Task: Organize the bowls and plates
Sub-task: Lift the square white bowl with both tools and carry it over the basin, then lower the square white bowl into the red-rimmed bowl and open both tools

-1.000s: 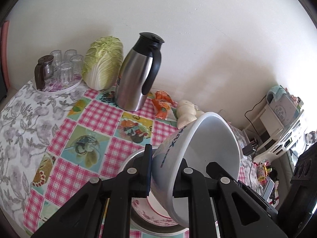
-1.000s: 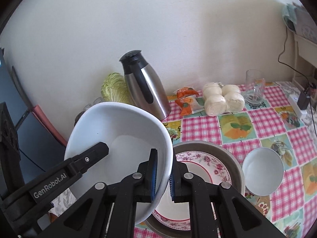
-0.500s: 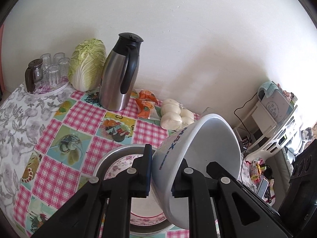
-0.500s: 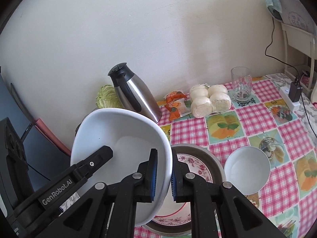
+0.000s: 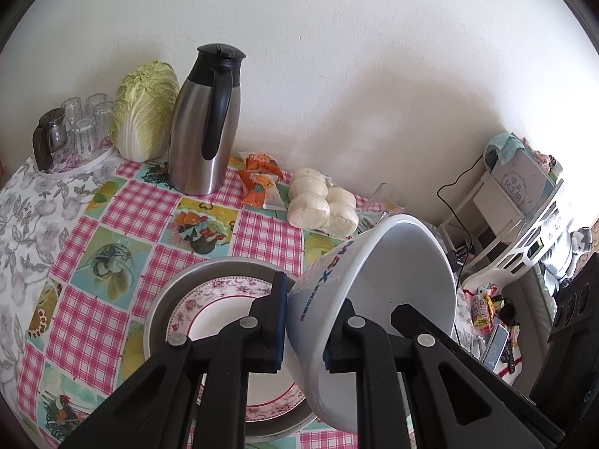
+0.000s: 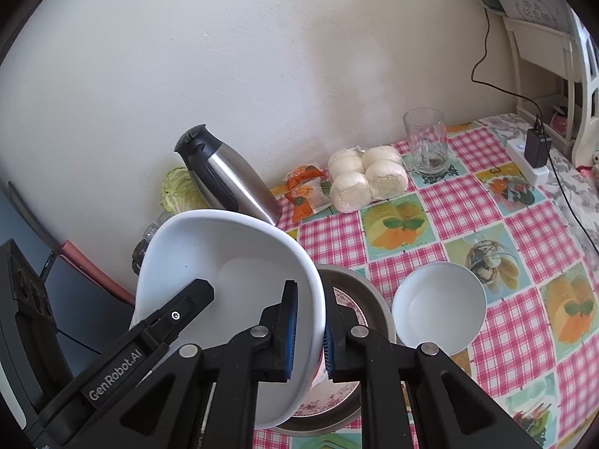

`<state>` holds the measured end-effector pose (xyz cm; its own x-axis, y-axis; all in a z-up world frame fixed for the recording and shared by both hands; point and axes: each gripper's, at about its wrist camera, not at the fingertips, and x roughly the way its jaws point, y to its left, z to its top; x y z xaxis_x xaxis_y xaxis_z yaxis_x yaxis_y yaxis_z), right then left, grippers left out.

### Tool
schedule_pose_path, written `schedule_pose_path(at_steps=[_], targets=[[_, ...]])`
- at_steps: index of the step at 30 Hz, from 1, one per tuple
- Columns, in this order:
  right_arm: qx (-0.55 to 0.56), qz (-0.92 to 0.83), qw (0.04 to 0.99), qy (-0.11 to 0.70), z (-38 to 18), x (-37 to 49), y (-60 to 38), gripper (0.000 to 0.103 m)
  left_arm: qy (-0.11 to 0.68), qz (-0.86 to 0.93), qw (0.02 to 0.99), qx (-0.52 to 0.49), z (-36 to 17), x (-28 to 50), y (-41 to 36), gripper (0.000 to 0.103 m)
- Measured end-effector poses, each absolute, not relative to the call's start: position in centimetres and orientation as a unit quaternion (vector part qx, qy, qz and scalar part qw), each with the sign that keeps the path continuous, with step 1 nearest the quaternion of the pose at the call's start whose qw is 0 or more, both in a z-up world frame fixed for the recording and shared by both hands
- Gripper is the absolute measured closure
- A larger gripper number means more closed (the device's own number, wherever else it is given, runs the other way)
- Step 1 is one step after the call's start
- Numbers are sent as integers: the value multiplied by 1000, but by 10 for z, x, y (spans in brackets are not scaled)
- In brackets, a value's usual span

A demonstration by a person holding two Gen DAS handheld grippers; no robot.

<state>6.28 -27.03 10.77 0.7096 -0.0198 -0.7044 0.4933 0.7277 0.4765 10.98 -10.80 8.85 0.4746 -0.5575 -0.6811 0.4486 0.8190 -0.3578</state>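
Both grippers hold one large white bowl (image 5: 382,280) by opposite sides of its rim, tilted, in the air over the table. My left gripper (image 5: 304,327) is shut on its left rim. My right gripper (image 6: 307,331) is shut on its right rim; the bowl also shows in the right wrist view (image 6: 232,262). Below it a floral plate (image 5: 221,299) lies in a metal pan (image 5: 168,295). A small white bowl (image 6: 438,307) sits on the checked cloth to the right of the pan (image 6: 374,299).
A steel thermos jug (image 5: 204,123), a cabbage (image 5: 144,108), a tray of glasses (image 5: 75,127), snack packets (image 5: 260,183) and a bag of buns (image 5: 322,205) stand along the wall. A glass mug (image 6: 426,142) and power strip (image 6: 528,161) are at the right.
Both grippers and the large bowl have risen and drawn back from the wall; more of the table shows, and the bowl stays gripped on both sides.
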Motion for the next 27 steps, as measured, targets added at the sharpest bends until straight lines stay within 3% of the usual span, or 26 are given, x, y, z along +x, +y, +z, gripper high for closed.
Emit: schedule_pose_path(at_steps=[27], targets=[[315,-149,820,454,48,102,-235,88,506,-216,835,-21,28,140,-95,86]])
